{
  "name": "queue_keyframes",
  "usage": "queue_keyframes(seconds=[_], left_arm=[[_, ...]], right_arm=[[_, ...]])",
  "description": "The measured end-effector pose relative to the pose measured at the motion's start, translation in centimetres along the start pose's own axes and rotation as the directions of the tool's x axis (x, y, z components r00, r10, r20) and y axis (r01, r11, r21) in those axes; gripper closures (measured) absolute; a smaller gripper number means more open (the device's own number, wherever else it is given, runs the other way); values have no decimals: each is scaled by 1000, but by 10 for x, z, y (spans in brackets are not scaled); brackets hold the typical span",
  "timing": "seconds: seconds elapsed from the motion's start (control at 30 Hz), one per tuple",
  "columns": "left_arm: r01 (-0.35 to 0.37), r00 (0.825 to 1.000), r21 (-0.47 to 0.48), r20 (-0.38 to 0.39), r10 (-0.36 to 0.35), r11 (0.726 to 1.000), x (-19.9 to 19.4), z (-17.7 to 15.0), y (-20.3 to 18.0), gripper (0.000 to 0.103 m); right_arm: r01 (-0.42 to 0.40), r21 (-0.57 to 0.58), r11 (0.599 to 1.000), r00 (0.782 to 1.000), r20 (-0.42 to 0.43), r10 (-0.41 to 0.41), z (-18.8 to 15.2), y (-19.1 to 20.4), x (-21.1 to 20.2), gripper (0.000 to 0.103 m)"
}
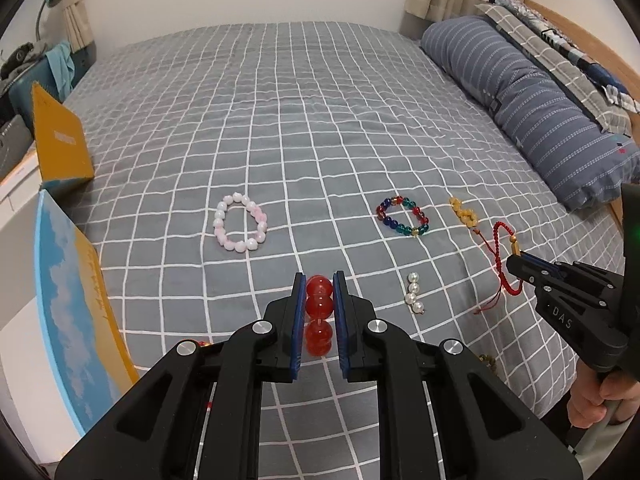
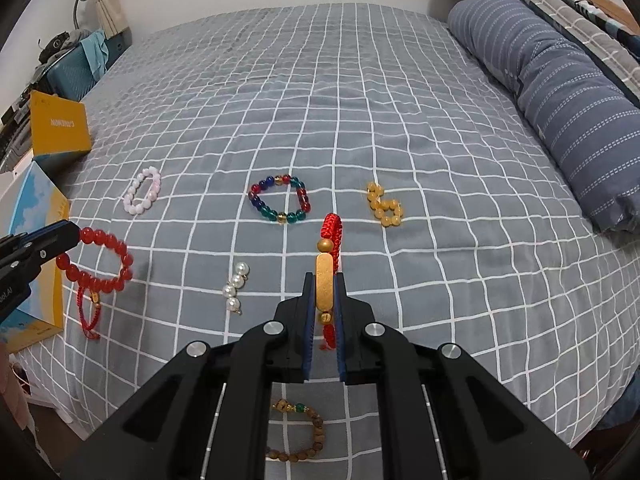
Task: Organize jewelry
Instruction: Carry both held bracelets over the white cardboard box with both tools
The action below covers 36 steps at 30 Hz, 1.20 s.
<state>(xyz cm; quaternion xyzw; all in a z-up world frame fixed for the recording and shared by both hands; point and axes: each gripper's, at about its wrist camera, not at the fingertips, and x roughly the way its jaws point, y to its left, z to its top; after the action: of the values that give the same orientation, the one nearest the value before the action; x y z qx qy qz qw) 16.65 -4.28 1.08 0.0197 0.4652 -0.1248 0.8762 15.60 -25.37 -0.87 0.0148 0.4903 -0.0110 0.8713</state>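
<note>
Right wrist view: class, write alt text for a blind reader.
The right gripper is shut on a red cord bracelet by its gold bar, above a grey checked bedspread scattered with bead bracelets.

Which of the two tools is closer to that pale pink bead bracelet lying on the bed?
Left. The left tool, shut on the red bead bracelet, hangs just short of the pink bracelet. The right tool, gripping the red cord bracelet, is farther right.
</note>
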Motion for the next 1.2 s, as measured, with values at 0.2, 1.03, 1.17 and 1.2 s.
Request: queue_keyframes(seconds=[0.2, 1.03, 1.17, 1.2], left_arm=[[-23, 1000, -4, 15, 23, 1000, -8, 6, 8, 90], [-78, 995, -90, 62, 83, 993, -55, 23, 63, 90], [-88, 992, -120, 75, 98, 989, -68, 19, 80, 90], [-94, 991, -126, 80, 105, 988, -72, 19, 84, 90]], right_arm=[[4, 8, 1000, 1000, 13, -4, 12, 3, -8, 95], [-75, -62, 995, 995, 59, 78, 59, 76, -32, 95], [-90, -92, 992, 993, 73, 97, 66, 98, -38, 95], [-98, -104, 990, 991, 76, 106, 68, 106, -40, 95]])
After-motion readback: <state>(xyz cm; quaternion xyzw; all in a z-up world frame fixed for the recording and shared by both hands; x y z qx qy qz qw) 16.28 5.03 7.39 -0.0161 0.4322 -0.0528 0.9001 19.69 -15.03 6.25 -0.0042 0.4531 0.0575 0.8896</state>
